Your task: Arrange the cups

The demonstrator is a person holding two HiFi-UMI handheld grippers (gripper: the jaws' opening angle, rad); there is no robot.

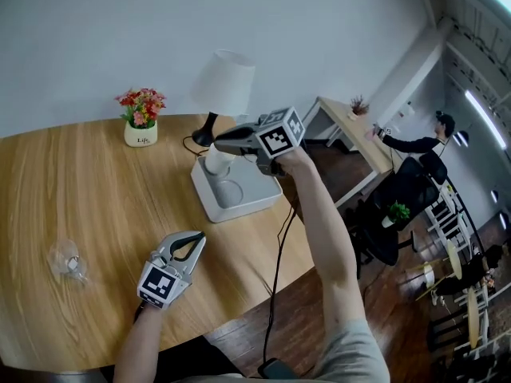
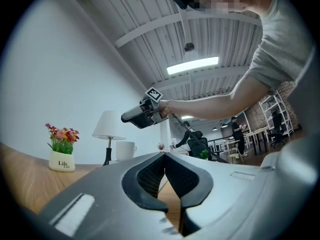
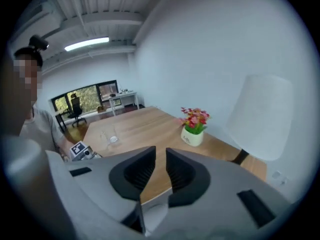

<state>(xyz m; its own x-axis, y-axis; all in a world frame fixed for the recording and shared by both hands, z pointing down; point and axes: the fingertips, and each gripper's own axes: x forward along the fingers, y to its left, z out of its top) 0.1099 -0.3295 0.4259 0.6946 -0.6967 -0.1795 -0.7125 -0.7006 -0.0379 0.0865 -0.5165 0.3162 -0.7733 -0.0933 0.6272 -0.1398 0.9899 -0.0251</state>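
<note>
Cups seemingly half arranged — white cup (image 1: 216, 161) on tray (image 1: 257, 191), glass (image 1: 67, 260) apart on surface (image 1: 80, 182).
Right tongs (image 1: 220, 144) parted, empty; left tongs (image 1: 197, 238) clenched, empty.

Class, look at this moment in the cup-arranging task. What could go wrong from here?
1. The right gripper hangs just above the white cup on the tray, beside the lamp; a careless swing might tip either.
2. The clear glass is faint against the wood near the left gripper and could be knocked.
3. The cable trailing off the table edge might snag.
</note>
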